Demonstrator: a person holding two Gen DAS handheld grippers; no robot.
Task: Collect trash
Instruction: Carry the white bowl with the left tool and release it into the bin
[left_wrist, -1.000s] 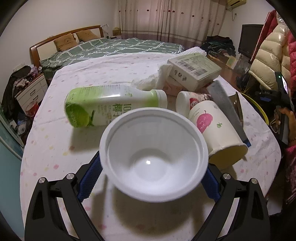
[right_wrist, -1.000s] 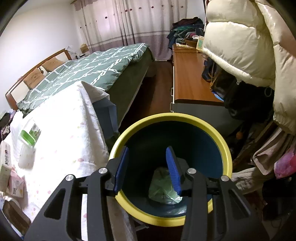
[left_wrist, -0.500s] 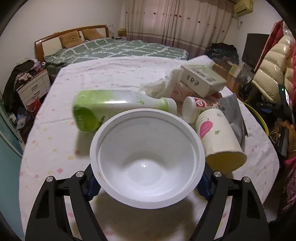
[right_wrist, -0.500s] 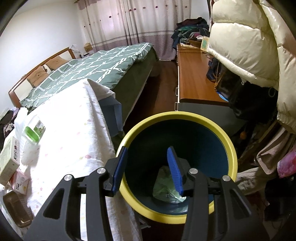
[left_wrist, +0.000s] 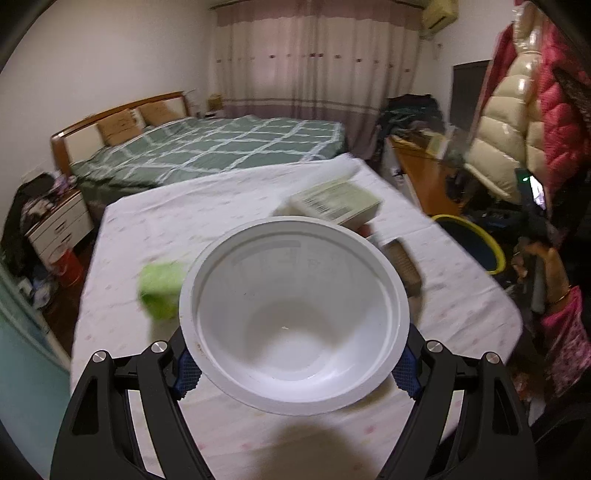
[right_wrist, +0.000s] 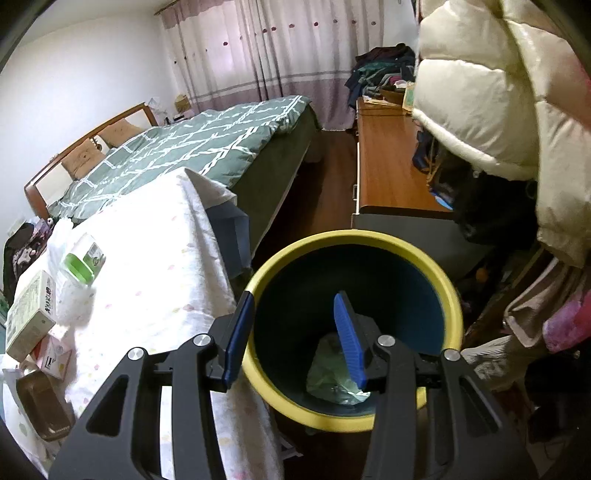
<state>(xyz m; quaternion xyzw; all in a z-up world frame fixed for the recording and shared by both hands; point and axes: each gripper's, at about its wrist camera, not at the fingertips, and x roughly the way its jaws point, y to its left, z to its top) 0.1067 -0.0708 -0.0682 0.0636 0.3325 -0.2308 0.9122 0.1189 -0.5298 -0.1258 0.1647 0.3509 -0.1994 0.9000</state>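
Two grippers: left gripper (left_wrist: 295, 369) and right gripper (right_wrist: 295, 336), each in its own wrist view.
Left jaws: pinching the white plastic bowl (left_wrist: 295, 325) by its sides, one blue pad on each flank; bowl empty, mouth toward the camera, held above the worktop (left_wrist: 207, 206).
Right jaws: spread, nothing between the pads; they hang over the mouth of the bin (right_wrist: 354, 240).
Bin: yellow rim, dark blue inside, on the floor just beside the worktop edge; a crumpled pale green bag (right_wrist: 332, 373) lies at its bottom.
Worktop: white cloth with faint coloured spots.
Green bottle (right_wrist: 83, 264): lying on the cloth; label print too small to read.
Cream carton (right_wrist: 29, 317): dark characters on its side and a barcode on top in the left view; no word legible.
Pink-and-white packet (right_wrist: 53, 360): beside the carton; writing unreadable.
Brown tray (right_wrist: 42, 406): near the worktop edge.
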